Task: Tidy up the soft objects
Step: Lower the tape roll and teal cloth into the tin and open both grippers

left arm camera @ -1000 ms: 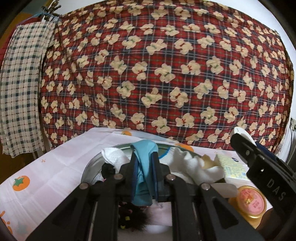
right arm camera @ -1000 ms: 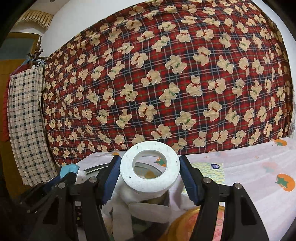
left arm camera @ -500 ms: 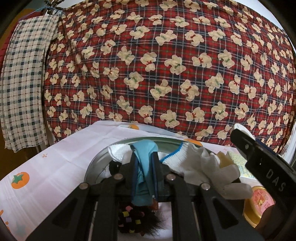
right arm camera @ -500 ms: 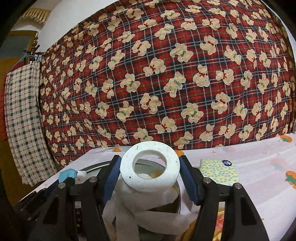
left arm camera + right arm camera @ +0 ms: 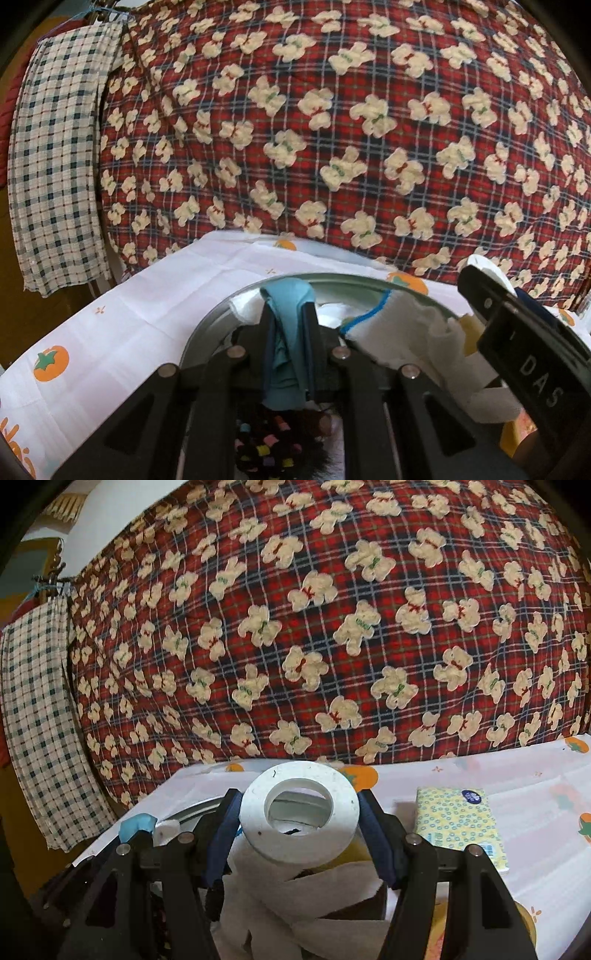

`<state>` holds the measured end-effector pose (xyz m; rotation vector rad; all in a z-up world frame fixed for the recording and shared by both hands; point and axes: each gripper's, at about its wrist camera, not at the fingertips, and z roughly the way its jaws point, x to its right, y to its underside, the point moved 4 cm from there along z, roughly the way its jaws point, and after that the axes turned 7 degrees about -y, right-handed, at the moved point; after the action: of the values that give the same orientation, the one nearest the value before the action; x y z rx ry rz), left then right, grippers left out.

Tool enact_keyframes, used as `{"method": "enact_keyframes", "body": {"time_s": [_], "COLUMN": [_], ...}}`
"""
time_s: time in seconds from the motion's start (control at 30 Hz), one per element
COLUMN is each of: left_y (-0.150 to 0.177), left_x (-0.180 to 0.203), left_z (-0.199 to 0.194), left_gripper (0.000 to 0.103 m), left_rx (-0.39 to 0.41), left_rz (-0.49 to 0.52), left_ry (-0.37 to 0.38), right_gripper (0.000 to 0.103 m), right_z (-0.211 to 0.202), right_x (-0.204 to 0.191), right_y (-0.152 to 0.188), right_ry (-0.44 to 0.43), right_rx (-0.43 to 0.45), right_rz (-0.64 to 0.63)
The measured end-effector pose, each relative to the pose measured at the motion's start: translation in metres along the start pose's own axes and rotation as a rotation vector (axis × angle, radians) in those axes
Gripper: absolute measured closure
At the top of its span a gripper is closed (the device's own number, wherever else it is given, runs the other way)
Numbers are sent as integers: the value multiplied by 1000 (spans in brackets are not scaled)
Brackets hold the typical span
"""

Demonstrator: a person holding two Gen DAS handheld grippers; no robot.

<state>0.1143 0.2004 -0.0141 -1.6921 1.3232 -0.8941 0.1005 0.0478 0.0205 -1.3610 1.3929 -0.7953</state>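
A: What do we hold on the left?
B: Our left gripper (image 5: 289, 328) is clenched on a teal cloth (image 5: 287, 343), above the metal basin (image 5: 207, 328) on the table.
A: And the right?
B: Our right gripper (image 5: 299, 823) grasps a white tape roll (image 5: 299, 810); its loose strip hangs under it, beside the yellow tissue pack (image 5: 458, 827).

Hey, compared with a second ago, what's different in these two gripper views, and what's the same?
Both hands shifted sideways: the tissue pack has come fully into the right view, and the yellow jar has slid almost out of the left view. Unchanged: the left gripper stays shut on the teal cloth, the right gripper on the white ring, over the metal basin.
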Motion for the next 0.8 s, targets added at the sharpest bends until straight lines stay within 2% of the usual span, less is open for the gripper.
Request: {"method": "enact_keyframes", "body": {"time_s": [0.33,0.57,0.73,0.8], "left_y": [2,3,5,5], "left_x": [-5,-5,-4,-5], "left_z": [14,27,30,30], "left_gripper": [91,91,91,86], "left_rx": [-59,-143,-166,-172], "left_rz": [14,33,48,46], "left_ry": [-63,-84,-115,-126], "right_gripper": [37,37,37,37], "right_z": [27,38,48,53], "right_x": [-10,-10,-8,-8], "right_y": [5,6,9,10], "right_ry": [-4,-1,12,4], "right_rx": [-107,-164,-228,-260], "right_rz": [-35,-22,-9,-14]}}
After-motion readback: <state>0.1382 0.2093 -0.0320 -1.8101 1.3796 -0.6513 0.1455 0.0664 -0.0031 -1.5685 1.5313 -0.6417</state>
